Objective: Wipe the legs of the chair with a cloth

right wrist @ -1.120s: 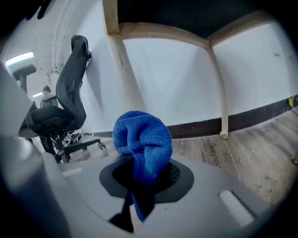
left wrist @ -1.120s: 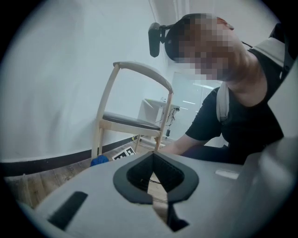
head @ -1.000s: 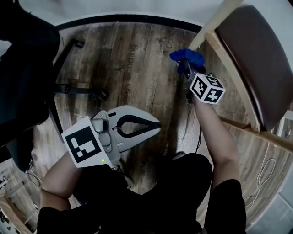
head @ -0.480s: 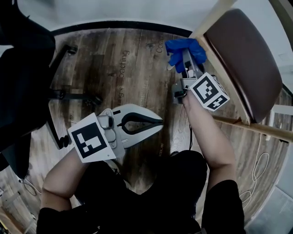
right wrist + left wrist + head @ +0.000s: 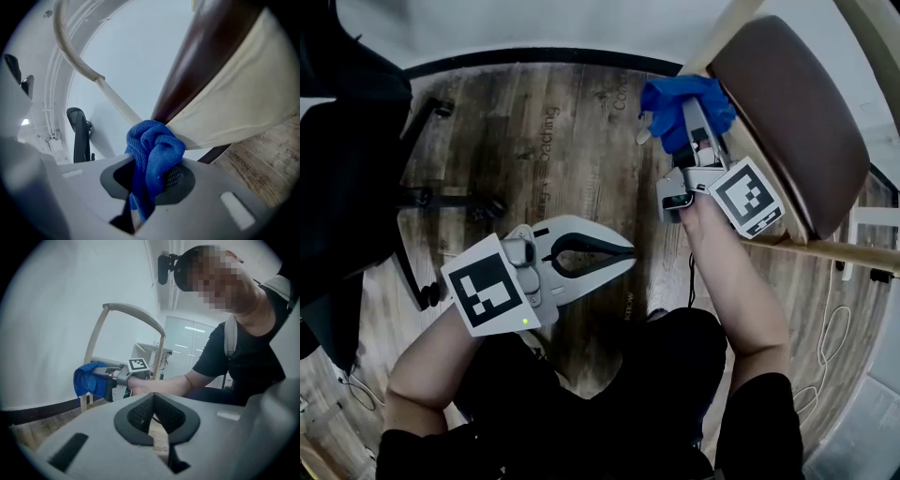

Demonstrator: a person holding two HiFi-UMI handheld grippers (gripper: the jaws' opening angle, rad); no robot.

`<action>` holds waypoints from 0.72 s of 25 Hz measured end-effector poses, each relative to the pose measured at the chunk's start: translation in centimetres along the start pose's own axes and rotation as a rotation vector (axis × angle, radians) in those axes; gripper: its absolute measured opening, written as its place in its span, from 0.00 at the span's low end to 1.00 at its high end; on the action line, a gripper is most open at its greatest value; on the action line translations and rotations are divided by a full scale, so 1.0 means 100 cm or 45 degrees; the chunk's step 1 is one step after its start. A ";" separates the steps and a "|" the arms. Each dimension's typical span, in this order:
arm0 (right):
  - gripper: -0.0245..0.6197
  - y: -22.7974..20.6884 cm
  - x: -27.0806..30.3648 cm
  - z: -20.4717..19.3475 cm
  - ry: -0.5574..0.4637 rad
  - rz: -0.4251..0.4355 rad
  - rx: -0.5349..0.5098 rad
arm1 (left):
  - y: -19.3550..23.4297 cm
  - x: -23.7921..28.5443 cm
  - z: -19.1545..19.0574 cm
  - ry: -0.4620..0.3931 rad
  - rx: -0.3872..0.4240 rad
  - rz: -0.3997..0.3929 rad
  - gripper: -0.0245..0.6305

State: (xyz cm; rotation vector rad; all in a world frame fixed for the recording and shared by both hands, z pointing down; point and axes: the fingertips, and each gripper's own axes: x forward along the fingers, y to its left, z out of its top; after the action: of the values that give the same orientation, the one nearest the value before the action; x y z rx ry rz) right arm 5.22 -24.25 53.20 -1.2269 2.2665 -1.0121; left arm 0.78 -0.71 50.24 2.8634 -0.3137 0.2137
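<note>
Right gripper [image 5: 692,120] clamped on the blue cloth [image 5: 677,99] at the chair's [image 5: 792,103] frame, upper right of the head view; left gripper [image 5: 623,257] idle.
Right gripper view: jaws closed on a bunched wad of cloth [image 5: 154,150]. The wad sticks out past the tips, so fabric, not plastic, meets the wood. It's touching the pale rail [image 5: 234,103] where the brown seat [image 5: 206,47] meets the post, so contact looks high on the frame. I'd guess a leg [image 5: 717,42] stroke starts from here; most of the leg length looks undone. Left gripper sits lower centre over the wood floor [image 5: 562,141], well apart from the chair, jaws together on nothing (left gripper view confirms [image 5: 153,401]). It's likely parked to stay out of the wipe path. Risk: a loosely bunched cloth could slip when dragged.
</note>
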 end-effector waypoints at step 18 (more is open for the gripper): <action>0.16 -0.017 -0.157 0.051 -0.043 -0.147 -0.192 | -0.011 0.019 0.008 -0.072 0.000 -0.075 0.04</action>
State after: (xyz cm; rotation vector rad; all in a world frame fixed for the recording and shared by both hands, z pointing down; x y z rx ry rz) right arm 18.03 -13.89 50.79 -1.4398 2.3041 -0.8660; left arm 2.94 -0.28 49.60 2.8778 -0.2397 0.1213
